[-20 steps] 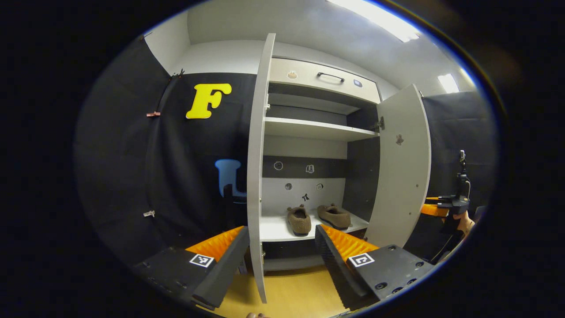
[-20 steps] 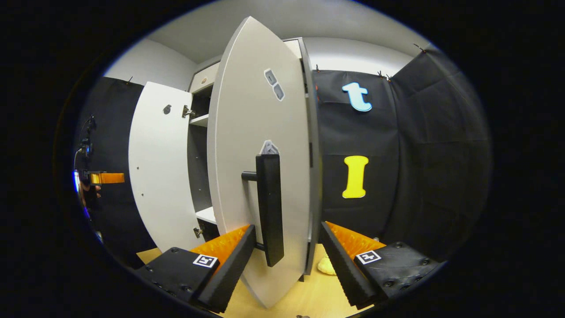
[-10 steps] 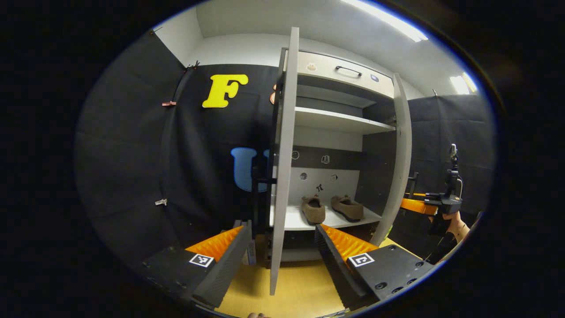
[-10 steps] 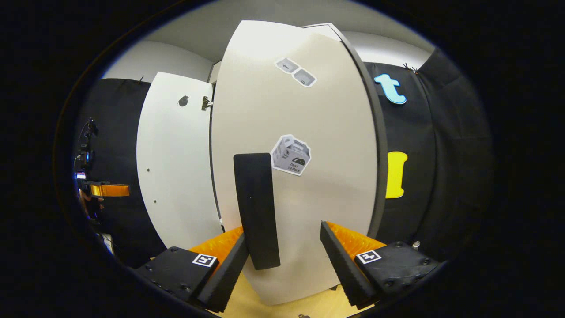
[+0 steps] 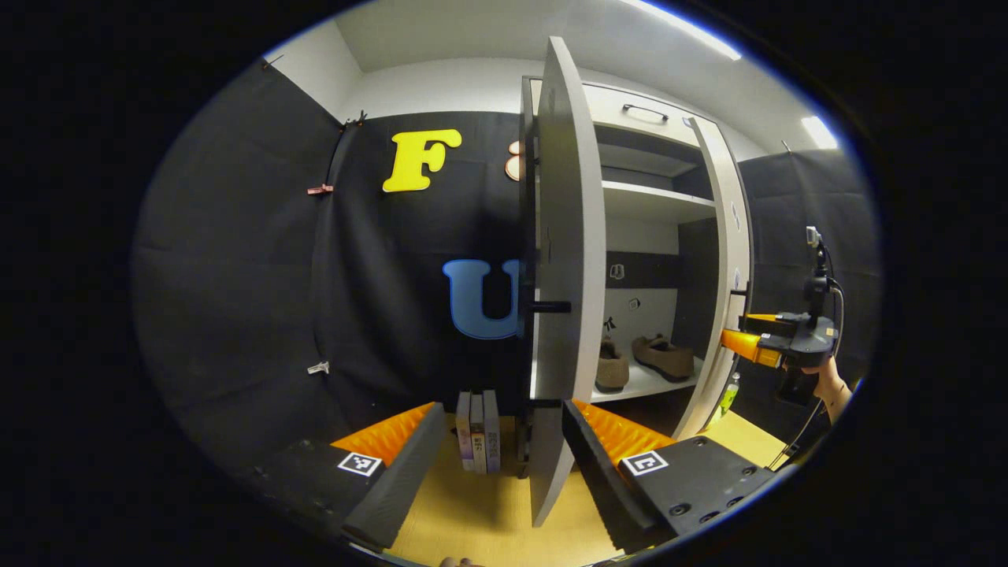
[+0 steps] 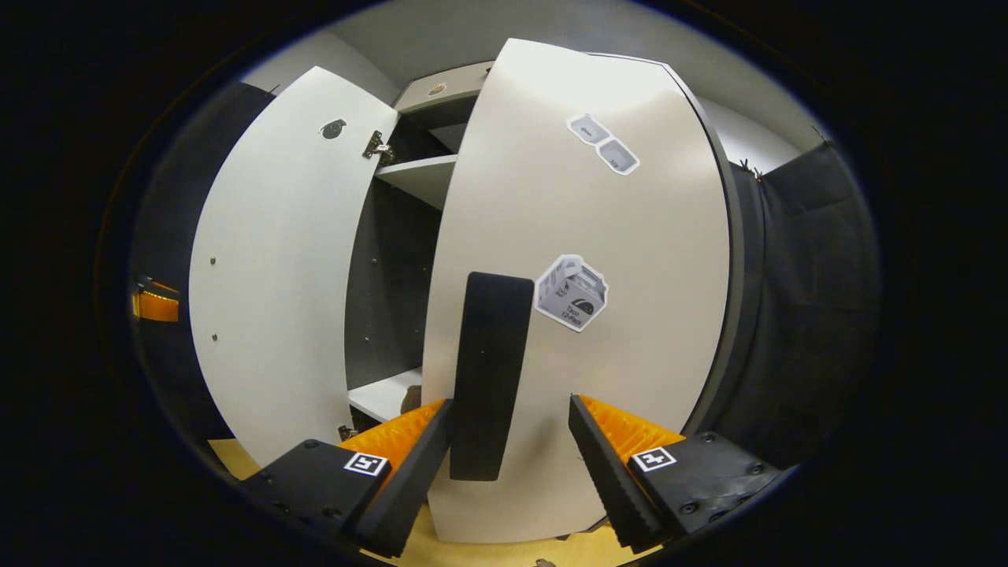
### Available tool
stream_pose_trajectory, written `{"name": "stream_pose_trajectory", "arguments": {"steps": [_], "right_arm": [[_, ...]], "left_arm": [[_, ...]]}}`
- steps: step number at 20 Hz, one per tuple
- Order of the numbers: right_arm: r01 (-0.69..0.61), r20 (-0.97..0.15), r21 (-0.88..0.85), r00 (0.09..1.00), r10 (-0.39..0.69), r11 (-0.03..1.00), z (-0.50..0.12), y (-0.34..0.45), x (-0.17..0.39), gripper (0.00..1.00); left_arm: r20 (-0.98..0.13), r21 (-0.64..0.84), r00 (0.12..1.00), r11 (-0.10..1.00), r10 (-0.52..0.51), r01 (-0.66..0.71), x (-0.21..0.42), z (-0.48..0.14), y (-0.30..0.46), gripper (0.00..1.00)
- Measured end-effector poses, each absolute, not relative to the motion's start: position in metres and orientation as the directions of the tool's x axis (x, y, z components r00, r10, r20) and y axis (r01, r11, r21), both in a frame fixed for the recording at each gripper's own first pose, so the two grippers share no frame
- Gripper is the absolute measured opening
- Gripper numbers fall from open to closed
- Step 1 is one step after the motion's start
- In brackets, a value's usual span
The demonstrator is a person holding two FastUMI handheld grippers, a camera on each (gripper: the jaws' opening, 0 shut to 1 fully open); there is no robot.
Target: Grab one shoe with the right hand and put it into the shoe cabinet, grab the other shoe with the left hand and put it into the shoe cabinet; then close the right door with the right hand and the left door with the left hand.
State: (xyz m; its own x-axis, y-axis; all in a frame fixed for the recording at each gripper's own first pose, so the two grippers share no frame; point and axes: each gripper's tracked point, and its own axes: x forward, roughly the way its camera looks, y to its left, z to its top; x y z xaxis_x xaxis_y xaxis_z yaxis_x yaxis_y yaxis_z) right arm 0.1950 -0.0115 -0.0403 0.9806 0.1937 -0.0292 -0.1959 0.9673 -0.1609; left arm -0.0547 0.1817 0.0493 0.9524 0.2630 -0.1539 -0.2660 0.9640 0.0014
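Shoes (image 5: 642,358) sit side by side on the lower shelf (image 5: 642,386) of the shoe cabinet (image 5: 646,236), both toes pointing inward; that part of the task is done.

In the right gripper view, my right tool (image 6: 508,461) is released, its fingers spread wide and pressing on nothing. The right door (image 6: 583,299) stands directly ahead of it, broad face toward me, with the black handle (image 6: 490,374) just above and between the fingers, close to the left one; I cannot tell whether it touches. Compared with half a second ago the door fills more of this view and the cabinet's dark interior and upper shelf are now visible to its left. A second ago the same door was seen nearly edge-on.

In the left gripper view, my left tool (image 5: 496,468) is likewise released and holds nothing. The left door (image 5: 563,283) hangs ahead of it, now showing its outer face at an angle where earlier it showed only a thin edge. The right door has swung further toward the cabinet, narrowing the opening. My right tool appears far right, held by my hand (image 5: 827,378) just beside that door. Books (image 5: 478,429) stand on the floor (image 5: 488,504) beside the cabinet base.
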Motion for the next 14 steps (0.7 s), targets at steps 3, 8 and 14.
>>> {"name": "stream_pose_trajectory", "arguments": {"steps": [3,8,14], "right_arm": [[-0.236,-0.056,-0.145,0.972,0.23,0.961,-0.046,-0.006,0.172,0.98],[-0.226,-0.097,-0.134,0.972,0.215,0.965,-0.061,-0.025,0.136,0.98],[-0.239,-0.127,-0.062,0.965,0.23,0.969,-0.074,-0.032,0.131,0.98]], "left_arm": [[-0.136,-0.017,0.957,0.966,0.255,-0.259,-0.027,0.054,0.197,0.95],[-0.134,-0.029,0.965,0.973,0.223,-0.229,-0.008,0.057,0.197,0.94],[-0.14,-0.02,0.97,0.979,0.198,-0.203,-0.005,0.058,0.188,0.91]]}}
